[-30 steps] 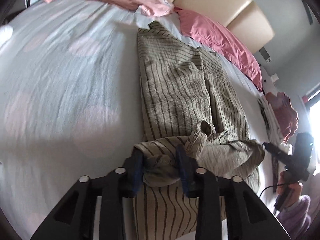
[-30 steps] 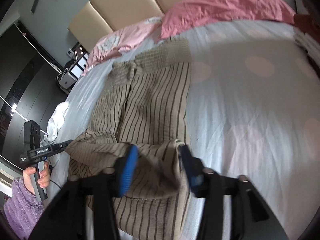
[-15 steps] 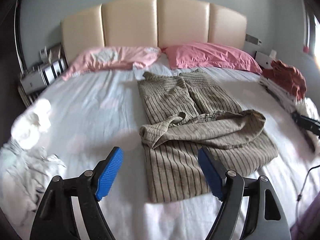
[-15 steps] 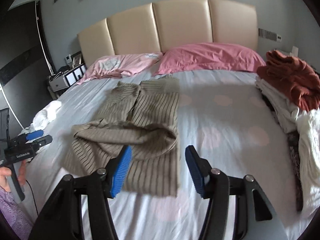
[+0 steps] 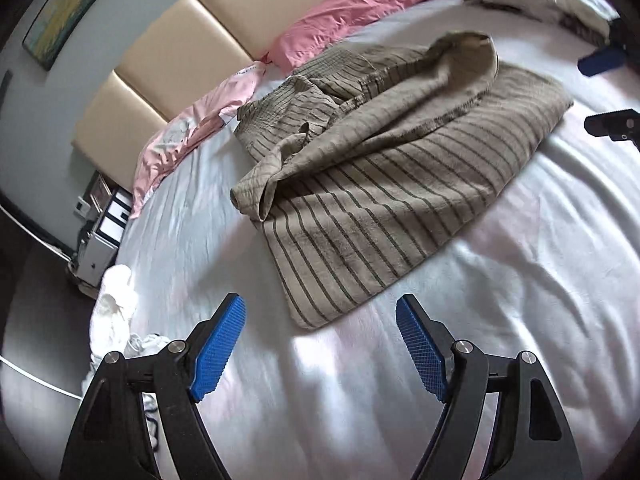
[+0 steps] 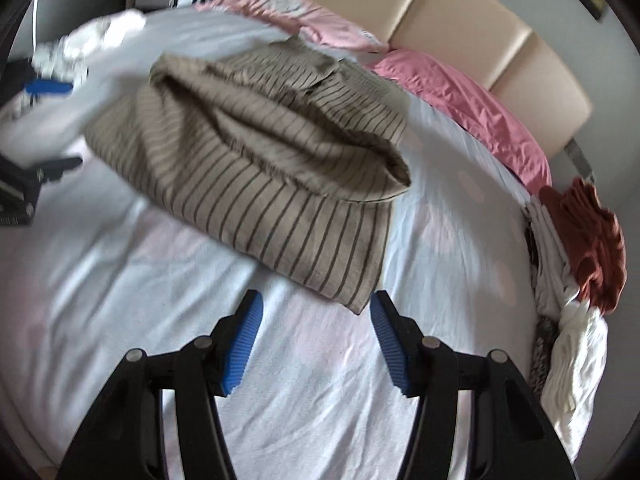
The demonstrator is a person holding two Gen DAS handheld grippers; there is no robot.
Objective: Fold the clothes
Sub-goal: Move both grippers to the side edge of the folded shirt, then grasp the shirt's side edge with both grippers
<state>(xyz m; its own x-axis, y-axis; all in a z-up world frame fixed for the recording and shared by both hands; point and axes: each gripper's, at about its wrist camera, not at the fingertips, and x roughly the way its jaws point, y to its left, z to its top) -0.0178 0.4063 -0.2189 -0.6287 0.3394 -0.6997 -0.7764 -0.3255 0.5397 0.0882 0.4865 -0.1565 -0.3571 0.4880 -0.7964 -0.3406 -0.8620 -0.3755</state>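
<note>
A beige striped garment (image 5: pixel 384 160) lies on the white bed, its lower part flat and a sleeve folded loosely across the middle. In the left wrist view my left gripper (image 5: pixel 320 356) is open, just short of the garment's near left corner, with nothing between its blue pads (image 5: pixel 218 348). The right wrist view shows the same garment (image 6: pixel 256 168) from the other side. My right gripper (image 6: pixel 316 344) is open, its fingertips on either side of the near right corner without holding it.
Two pink pillows (image 5: pixel 352 12) lie against a beige padded headboard (image 5: pixel 180 52). A pile of rust, white and dark clothes (image 6: pixel 576 280) sits at the bed's right edge. White laundry (image 5: pixel 114 312) lies at the left edge, by a nightstand (image 5: pixel 102 236).
One second ago both grippers were shut on the garment's folded part. They let go, opened and pulled back toward the foot of the bed, then came down close to the near corners.
</note>
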